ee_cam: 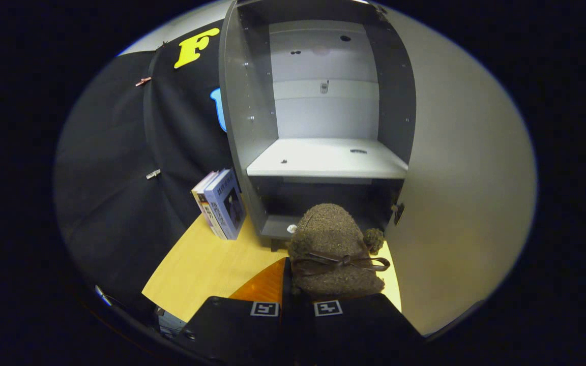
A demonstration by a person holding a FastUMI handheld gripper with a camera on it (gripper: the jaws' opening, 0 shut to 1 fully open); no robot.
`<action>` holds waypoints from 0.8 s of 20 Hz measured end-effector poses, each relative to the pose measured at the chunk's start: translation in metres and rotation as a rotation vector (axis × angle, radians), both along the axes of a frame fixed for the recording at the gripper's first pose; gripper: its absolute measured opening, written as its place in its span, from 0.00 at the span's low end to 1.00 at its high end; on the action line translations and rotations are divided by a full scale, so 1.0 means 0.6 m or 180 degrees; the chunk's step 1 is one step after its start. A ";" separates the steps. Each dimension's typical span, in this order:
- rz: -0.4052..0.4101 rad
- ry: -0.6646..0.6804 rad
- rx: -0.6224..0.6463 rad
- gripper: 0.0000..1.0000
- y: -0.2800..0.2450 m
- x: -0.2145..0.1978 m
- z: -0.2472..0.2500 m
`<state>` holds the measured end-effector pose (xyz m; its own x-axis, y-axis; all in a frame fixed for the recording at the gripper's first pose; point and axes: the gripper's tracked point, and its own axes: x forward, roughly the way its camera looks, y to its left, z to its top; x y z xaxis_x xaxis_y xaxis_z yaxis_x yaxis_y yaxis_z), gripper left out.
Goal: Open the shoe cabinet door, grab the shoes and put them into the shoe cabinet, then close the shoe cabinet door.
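Note:
A brown fuzzy shoe [334,249] with a dark ribbon bow is held up just ahead of my gripper [296,291], whose fingers are shut on its near end. The shoe hangs in front of the grey shoe cabinet [239,127], level with its dark lower compartment [318,201]. The cabinet stands open. Its door [456,168] is swung wide to the right, beside the shoe. A pale shelf [323,158] divides the cabinet, and nothing lies on it. How the fingers contact the shoe is partly hidden by the shoe itself.
Two books [222,204] stand upright against the cabinet's left side on the yellow wooden table [206,264]. An orange patch [261,287] lies on the table just left of my fingers. Black cloth [120,178] walls the left.

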<state>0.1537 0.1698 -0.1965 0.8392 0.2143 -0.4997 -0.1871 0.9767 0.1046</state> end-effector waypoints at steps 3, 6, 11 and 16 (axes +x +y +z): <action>0.0035 -0.0102 0.0065 0.11 0.004 0.035 0.068; 0.0048 -0.0313 0.0082 0.10 0.003 0.092 0.142; 0.0009 -0.0326 0.0104 0.10 0.012 0.219 0.184; -0.0117 -0.0123 -0.0026 0.10 0.012 0.350 0.144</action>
